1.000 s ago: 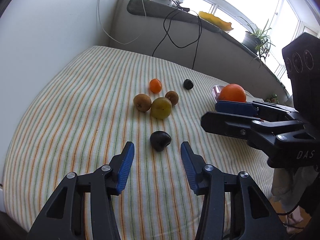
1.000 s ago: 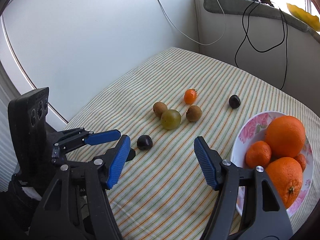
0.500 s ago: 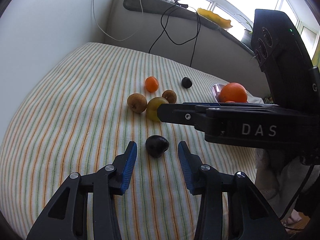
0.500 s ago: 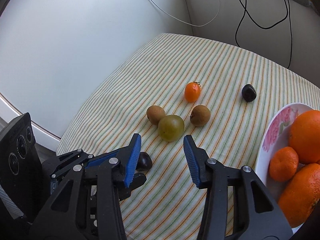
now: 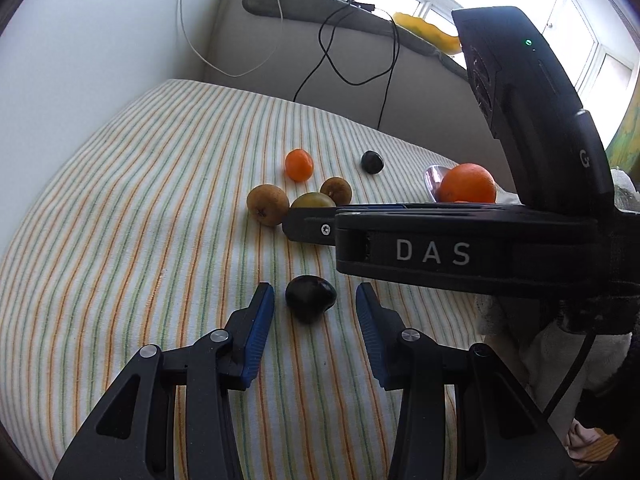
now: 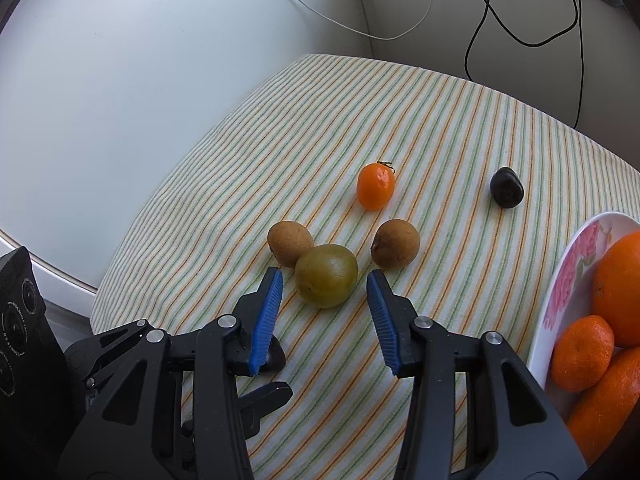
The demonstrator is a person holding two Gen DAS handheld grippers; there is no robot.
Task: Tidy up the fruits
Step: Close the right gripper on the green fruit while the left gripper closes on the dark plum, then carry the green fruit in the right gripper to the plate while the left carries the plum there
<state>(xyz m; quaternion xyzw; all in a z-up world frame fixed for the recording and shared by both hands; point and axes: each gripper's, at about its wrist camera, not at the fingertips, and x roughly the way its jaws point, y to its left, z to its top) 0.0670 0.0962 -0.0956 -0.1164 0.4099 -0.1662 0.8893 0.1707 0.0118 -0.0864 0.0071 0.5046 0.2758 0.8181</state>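
Loose fruits lie on a striped cloth. My left gripper (image 5: 315,298) is open, its fingers on either side of a dark plum (image 5: 310,297). My right gripper (image 6: 324,278) is open around a green plum (image 6: 326,275), which touches a brown fruit (image 6: 289,242). Another brown fruit (image 6: 396,243), a small orange fruit (image 6: 375,185) and a second dark plum (image 6: 507,187) lie beyond. A floral bowl (image 6: 576,268) at the right holds several oranges (image 6: 618,282). The right gripper's body (image 5: 424,250) crosses the left wrist view and hides part of the green plum (image 5: 312,201).
The cloth-covered table (image 6: 440,112) meets a white wall at the left and a grey ledge at the back. Black and white cables (image 5: 352,40) hang down from the ledge. The table's rounded edge drops off at the near left (image 6: 120,280).
Both grippers have moved forward and down. The left one now flanks the near dark plum; the right one has narrowed and now flanks the green plum.
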